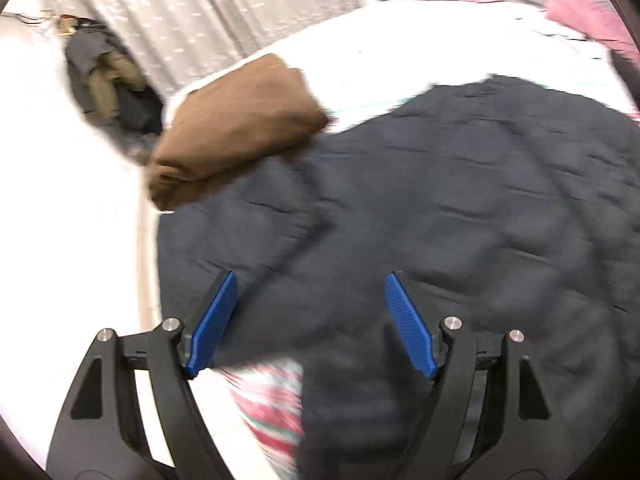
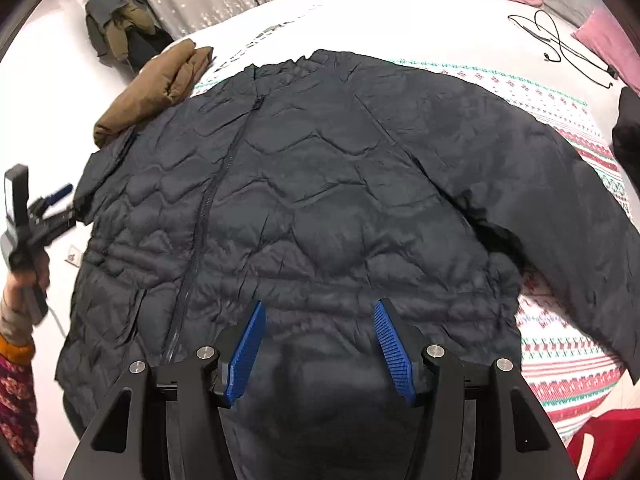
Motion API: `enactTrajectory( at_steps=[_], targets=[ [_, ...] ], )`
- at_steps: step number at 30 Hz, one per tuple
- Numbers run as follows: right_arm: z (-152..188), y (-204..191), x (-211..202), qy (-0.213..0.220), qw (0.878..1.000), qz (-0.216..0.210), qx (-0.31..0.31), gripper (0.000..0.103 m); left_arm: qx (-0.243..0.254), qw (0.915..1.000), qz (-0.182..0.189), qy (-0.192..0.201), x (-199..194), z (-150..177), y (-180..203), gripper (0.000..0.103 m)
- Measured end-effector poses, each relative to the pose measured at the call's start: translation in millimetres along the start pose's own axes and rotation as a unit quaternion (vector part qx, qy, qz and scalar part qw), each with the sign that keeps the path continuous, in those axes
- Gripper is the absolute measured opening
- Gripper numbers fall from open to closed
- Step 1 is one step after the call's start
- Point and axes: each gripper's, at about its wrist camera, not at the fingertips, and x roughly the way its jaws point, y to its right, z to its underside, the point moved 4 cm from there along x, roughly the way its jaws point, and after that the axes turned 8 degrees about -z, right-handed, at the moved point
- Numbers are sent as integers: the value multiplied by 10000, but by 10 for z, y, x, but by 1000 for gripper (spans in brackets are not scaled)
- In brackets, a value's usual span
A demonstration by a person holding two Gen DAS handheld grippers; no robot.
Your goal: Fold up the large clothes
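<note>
A dark navy quilted jacket (image 2: 320, 180) lies spread flat on the bed, zipper side up, with its right sleeve stretched out to the right. My right gripper (image 2: 319, 304) stands open just above the jacket's lower hem, with nothing between its blue pads. My left gripper (image 1: 310, 280) is open too, over the jacket (image 1: 440, 200) near its left edge, in a blurred picture. In the right wrist view the left gripper (image 2: 64, 206) shows at the jacket's left sleeve end, held by a hand, its pads off the cloth.
A folded brown garment (image 2: 152, 92) lies at the jacket's upper left corner. A red-and-green patterned sheet (image 2: 560, 360) covers the bed under the jacket. A black cable (image 2: 560, 40) and pink pillows (image 2: 612, 40) lie at the far right. A clothes pile (image 2: 116, 24) sits on the floor.
</note>
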Motion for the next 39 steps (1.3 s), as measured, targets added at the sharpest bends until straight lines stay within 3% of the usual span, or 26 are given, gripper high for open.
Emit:
enactTrajectory(
  at_steps=[4, 7, 9, 11, 12, 14, 18, 20, 22, 24, 26, 29, 33, 37, 39],
  targets=[
    [-62, -24, 129, 11, 10000, 88, 2, 58, -170, 9994, -95, -275, 519, -63, -62, 77],
    [-109, -11, 232, 76, 9997, 209, -34, 58, -728, 9952, 69, -651, 910, -42, -228, 72],
    [-117, 33, 305, 40, 9996, 266, 32, 58, -1114, 9911, 40, -730, 1012, -32, -433, 55],
    [-110, 82, 395, -59, 9995, 267, 144, 58, -1477, 9858, 27, -802, 1055, 3, -654, 13],
    [-96, 115, 446, -126, 9994, 271, 200, 58, -1695, 9822, 43, -805, 1039, 29, -786, 11],
    [-72, 167, 508, -215, 9990, 334, 227, 58, -2185, 9734, -10, -694, 975, 91, -1094, 11],
    [-50, 287, 528, -201, 9983, 447, 310, 58, -2905, 9514, -846, -570, 866, 336, -1889, 12],
    [-48, 347, 491, -140, 9981, 437, 408, 58, -3057, 9339, -1653, -843, 912, 563, -2305, 13],
    [-42, 428, 435, -37, 9977, 394, 544, 58, -3138, 9197, -2011, -1233, 991, 787, -2554, 17],
    [-38, 495, 378, 43, 9970, 367, 673, 58, -3492, 9055, -1854, -1541, 1009, 1046, -2724, 23],
    [-28, 555, 322, 111, 9962, 380, 782, 58, -3734, 8983, -1629, -1647, 966, 1200, -2734, 46],
    [-4, 658, 245, 166, 9943, 415, 967, 59, -3689, 9054, -1383, -1585, 881, 1185, -2569, 71],
    [79, 813, 71, 273, 9905, 446, 1275, 63, -3541, 9191, -929, -1457, 707, 1019, -2226, 75],
    [171, 995, -130, 453, 9848, 539, 1588, 68, -3386, 9327, -45, -1238, 475, 782, -1776, 84],
    [207, 1128, -223, 614, 9791, 608, 1839, 68, -3306, 9347, 498, -1208, 300, 677, -1518, 87]
  ],
)
